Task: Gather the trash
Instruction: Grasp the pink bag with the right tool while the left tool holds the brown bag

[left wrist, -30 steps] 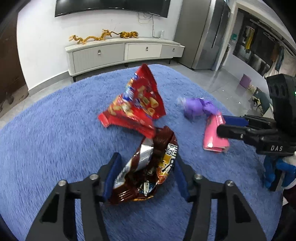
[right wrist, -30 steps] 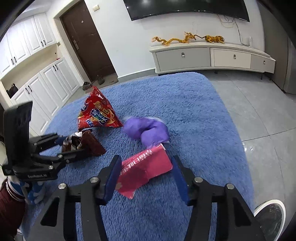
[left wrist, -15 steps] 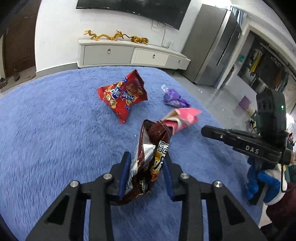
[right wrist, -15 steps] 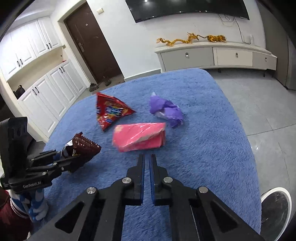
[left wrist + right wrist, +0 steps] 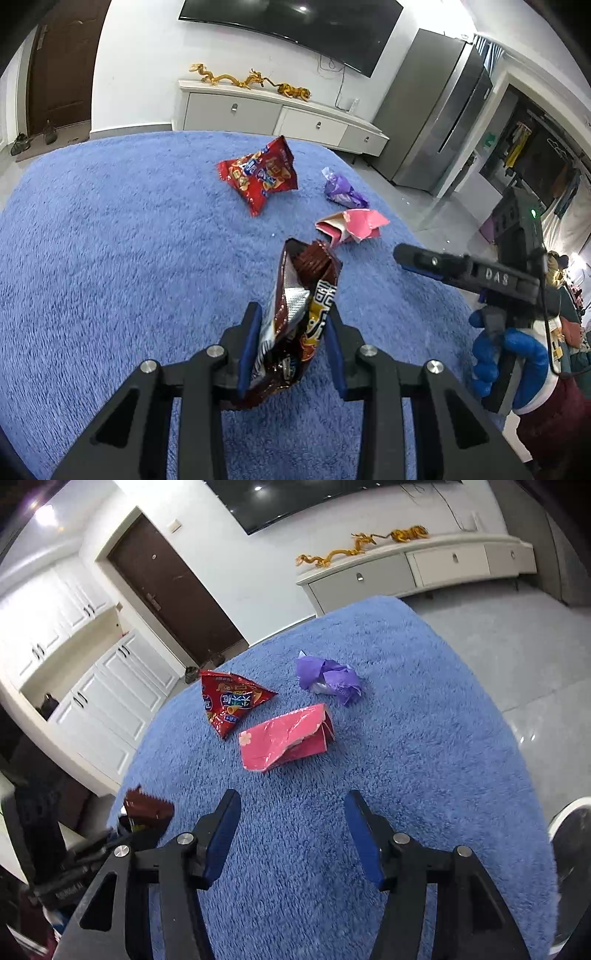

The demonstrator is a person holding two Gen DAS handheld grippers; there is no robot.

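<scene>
My left gripper (image 5: pixel 293 325) is shut on a brown snack bag (image 5: pixel 299 314) and holds it above the blue rug (image 5: pixel 110 258). On the rug lie a red snack bag (image 5: pixel 262 177), a crumpled purple wrapper (image 5: pixel 343 190) and a pink packet (image 5: pixel 351 227). My right gripper (image 5: pixel 291 816) is open and empty, a little short of the pink packet (image 5: pixel 286 736). The red bag (image 5: pixel 229 699) and purple wrapper (image 5: pixel 328 677) lie beyond it. The brown bag's top (image 5: pixel 147 808) shows at lower left. The right gripper also shows in the left wrist view (image 5: pixel 406 254), side-on.
A white TV cabinet (image 5: pixel 280 114) stands against the far wall past the rug. Grey tile floor (image 5: pixel 517 657) lies right of the rug. A round white object (image 5: pixel 569 834) sits at the rug's right edge. White cupboards (image 5: pixel 103 686) and a dark door (image 5: pixel 173 587) are at left.
My right gripper went from around the pink packet to shut and empty, then opened and pulled back; the packet lies on the rug. My left gripper closed on the brown bag and lifted it.
</scene>
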